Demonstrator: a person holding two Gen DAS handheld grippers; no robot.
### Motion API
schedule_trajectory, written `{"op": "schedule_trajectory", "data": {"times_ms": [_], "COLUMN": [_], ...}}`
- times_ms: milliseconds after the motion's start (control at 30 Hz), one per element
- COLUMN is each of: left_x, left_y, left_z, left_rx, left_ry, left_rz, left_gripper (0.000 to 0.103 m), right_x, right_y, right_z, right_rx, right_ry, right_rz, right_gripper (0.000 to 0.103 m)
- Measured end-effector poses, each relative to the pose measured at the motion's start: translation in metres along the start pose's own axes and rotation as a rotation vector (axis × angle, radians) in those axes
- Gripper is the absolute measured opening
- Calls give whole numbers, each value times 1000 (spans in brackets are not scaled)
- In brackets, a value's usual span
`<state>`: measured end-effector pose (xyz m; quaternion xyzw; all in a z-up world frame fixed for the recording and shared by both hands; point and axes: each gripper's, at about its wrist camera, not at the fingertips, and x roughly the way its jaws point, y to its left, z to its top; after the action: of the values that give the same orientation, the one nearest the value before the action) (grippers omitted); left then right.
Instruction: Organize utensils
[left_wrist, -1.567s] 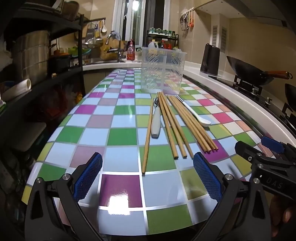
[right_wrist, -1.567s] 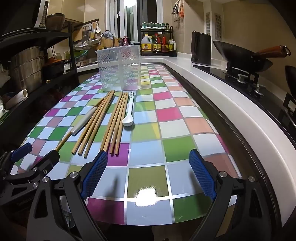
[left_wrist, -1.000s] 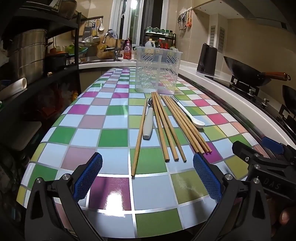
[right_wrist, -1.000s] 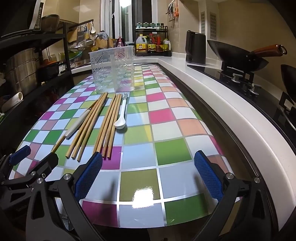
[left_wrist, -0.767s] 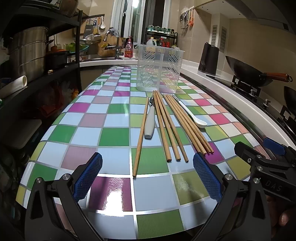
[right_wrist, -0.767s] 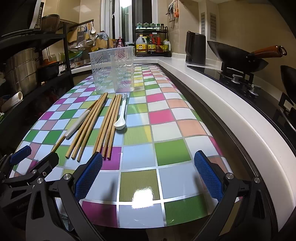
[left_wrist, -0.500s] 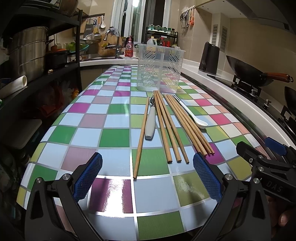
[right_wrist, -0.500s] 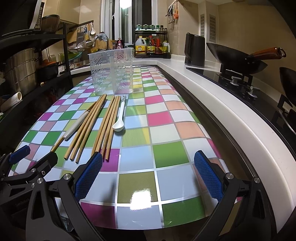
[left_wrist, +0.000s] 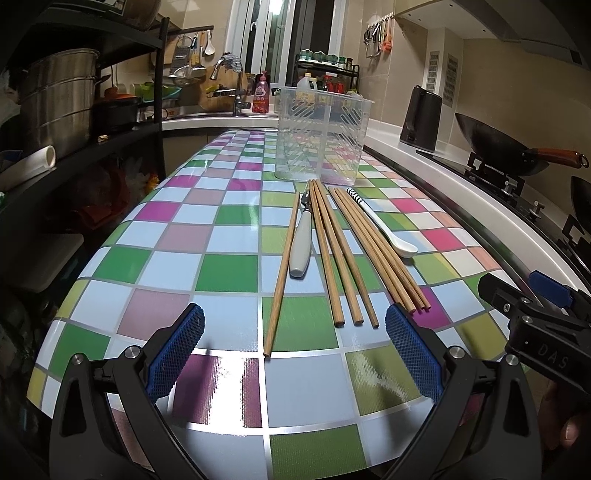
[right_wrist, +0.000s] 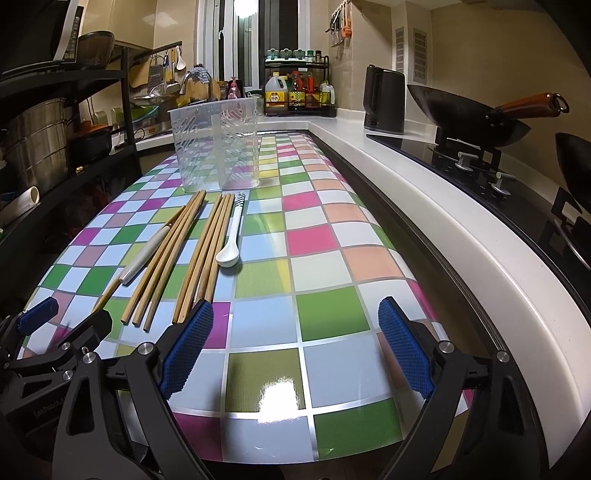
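Observation:
Several wooden chopsticks (left_wrist: 334, 254) (right_wrist: 207, 251) lie side by side on the checkered table (left_wrist: 221, 266) (right_wrist: 325, 314). A fork with a white handle (left_wrist: 301, 245) (right_wrist: 146, 256) lies among them, and a white spoon with a striped handle (left_wrist: 384, 229) (right_wrist: 232, 236) lies at their right. A clear plastic utensil holder (left_wrist: 321, 136) (right_wrist: 216, 146) stands upright just beyond them. My left gripper (left_wrist: 293, 356) is open and empty above the table's near edge, in front of the chopstick ends. My right gripper (right_wrist: 295, 349) is open and empty to the right of the chopsticks; it also shows in the left wrist view (left_wrist: 532, 314).
A dark metal shelf with large pots (left_wrist: 59, 110) stands along the left. A white counter (right_wrist: 461, 229) with a stove, a wok (right_wrist: 469, 110) and a black kettle (right_wrist: 382, 99) runs along the right. A sink and bottles are at the far end.
Both grippers have drifted slightly forward towards the utensils. Both stay open. The utensils have not moved.

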<state>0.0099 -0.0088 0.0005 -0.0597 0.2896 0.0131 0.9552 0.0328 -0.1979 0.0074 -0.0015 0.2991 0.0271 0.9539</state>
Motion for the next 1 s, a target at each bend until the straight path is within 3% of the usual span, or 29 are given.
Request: {"op": "schedule_trajectory", "data": {"times_ms": [533, 700, 1000], "left_x": [-7, -13, -20], "left_y": [-7, -3, 3], "left_z": [-3, -11, 1], "left_rx": [5, 26, 54], "left_ry": [-30, -23, -17], "left_rz": [-38, -35, -31], "left_gripper": [91, 90, 90], "right_x": [5, -1, -4], "right_y": [5, 9, 10], "right_z": [-2, 0, 2], "right_rx": [-23, -36, -29], "right_ry": [30, -1, -3], "right_rz": [19, 22, 38], "right_gripper": [85, 85, 86]}}
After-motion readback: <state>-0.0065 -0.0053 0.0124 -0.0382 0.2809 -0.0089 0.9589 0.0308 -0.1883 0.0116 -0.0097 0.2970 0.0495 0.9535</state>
